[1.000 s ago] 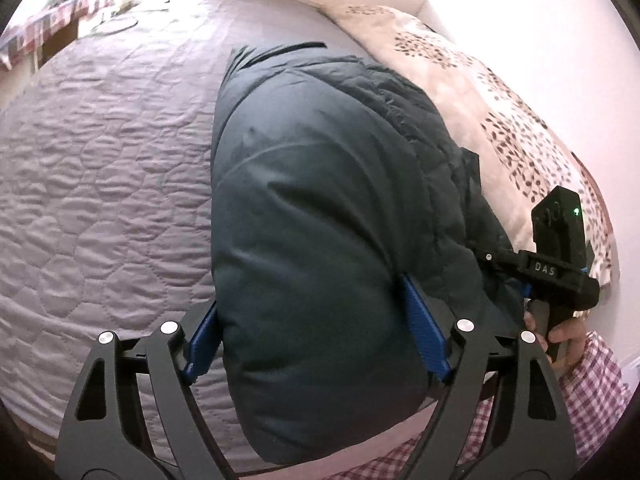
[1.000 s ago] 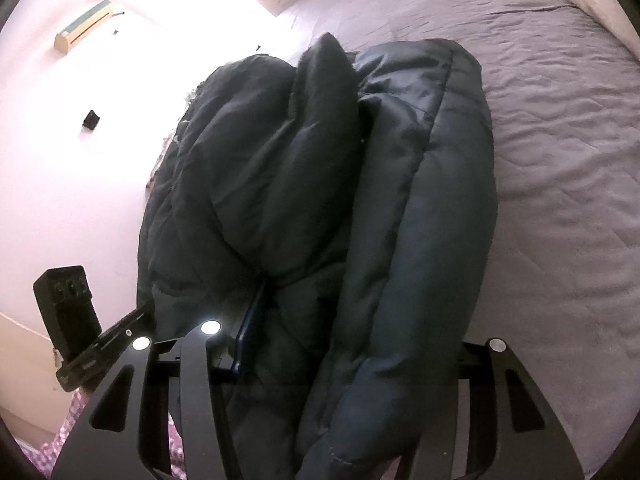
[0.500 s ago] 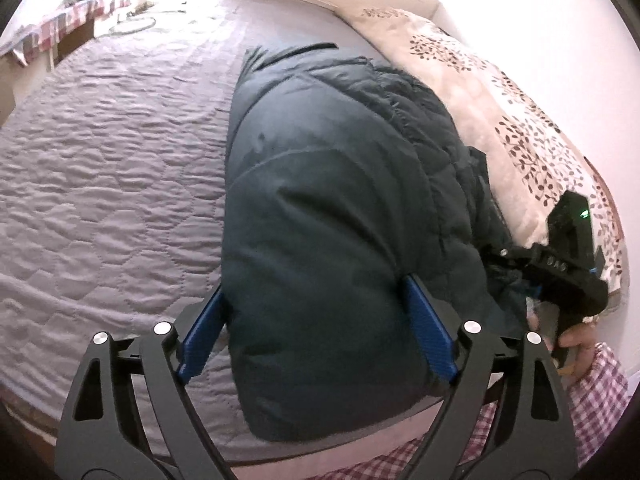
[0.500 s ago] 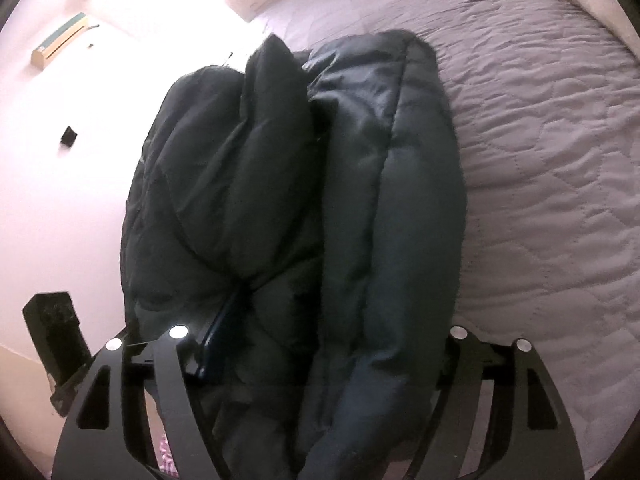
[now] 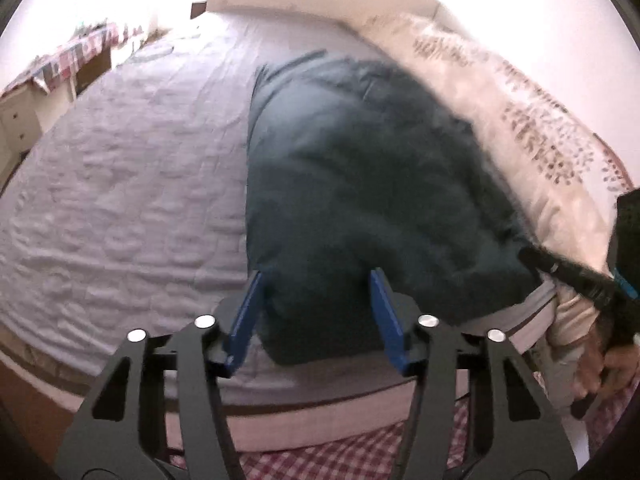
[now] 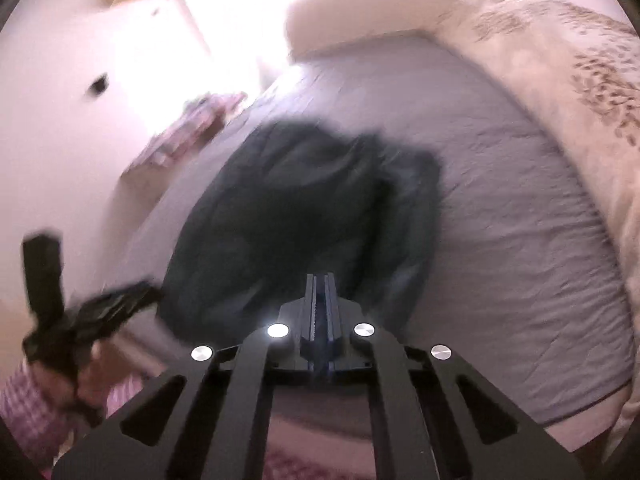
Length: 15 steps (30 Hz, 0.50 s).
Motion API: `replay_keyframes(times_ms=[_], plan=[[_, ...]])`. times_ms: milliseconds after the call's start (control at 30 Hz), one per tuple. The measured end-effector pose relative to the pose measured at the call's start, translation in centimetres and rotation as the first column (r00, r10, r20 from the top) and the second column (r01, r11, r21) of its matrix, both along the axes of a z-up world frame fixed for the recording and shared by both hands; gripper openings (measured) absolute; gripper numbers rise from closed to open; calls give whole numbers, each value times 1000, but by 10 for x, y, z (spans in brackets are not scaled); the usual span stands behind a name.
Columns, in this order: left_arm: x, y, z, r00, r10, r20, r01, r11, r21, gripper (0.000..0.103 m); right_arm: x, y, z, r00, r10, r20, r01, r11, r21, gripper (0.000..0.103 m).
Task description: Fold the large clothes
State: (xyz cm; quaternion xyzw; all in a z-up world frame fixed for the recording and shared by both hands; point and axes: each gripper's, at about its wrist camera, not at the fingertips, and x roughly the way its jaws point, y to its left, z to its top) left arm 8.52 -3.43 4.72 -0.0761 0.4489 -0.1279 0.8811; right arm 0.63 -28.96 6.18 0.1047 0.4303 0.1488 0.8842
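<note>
A dark teal puffer jacket (image 5: 360, 184) lies folded in a thick bundle on the grey quilted bed cover (image 5: 120, 200). My left gripper (image 5: 316, 276) hovers over the bundle's near end. Its blue pads (image 5: 386, 312) stand either side of that end and are closing, without a clear squeeze on the fabric. In the right wrist view the jacket (image 6: 288, 208) lies beyond my right gripper (image 6: 320, 278), which is shut with nothing between its fingers. The right gripper (image 5: 580, 280) also shows at the right edge of the left wrist view, beside the jacket. Both views are blurred.
A cream pillow with a leaf print (image 5: 520, 112) lies along the jacket's far side. The bed's near edge (image 5: 320, 396) runs just below my left gripper. A side table with a checked cloth (image 5: 68, 60) stands beyond the bed. A hand (image 5: 612, 360) and a checked sleeve (image 5: 340, 456) show.
The right gripper let go of the jacket, pulled back and up, and shut. The left gripper drew back toward the bed edge and its jaws narrowed. The jacket now rests on the bed.
</note>
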Motion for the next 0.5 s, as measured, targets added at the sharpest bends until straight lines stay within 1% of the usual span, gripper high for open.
replay_keyframes(times_ms=[33,67,133,167,200,333,400,500], plan=[[1,0,-4,1000,2,-9,-2,1000,-1,53,2,3,-18,999,-7,-53,6,1000,-31,3],[2,-1,-8,1000,-3,-18,3,1000,3,53,6,1,-35,995,-20,-99,16,999,-45,0],[0,-3,-10,1000,-7,-17,8,1000,20,53,14,-3,-52,989,-42,-144,37,999,-34,0],[-1,-4,-9,1000,-4,-16,5,999,31,53,16,-5,-55,987,-48,-153,44,999,-27,0],[-3,-5,-8,1000,-1,-20,1,999,39,53,18,-4,-56,986,-53,-158,50,998,-24,0],[-9,-1,0,999,15,-28,-14,1000,26,53,20,1,-50,985,-67,-158,59,997,-52,0],[-15,1,5,1000,17,-19,-16,1000,22,53,16,0,-43,988,-75,-137,69,996,-51,0],[-26,1,12,1000,26,-10,-25,999,30,58,4,0,-28,992,-85,-94,79,995,-68,0]])
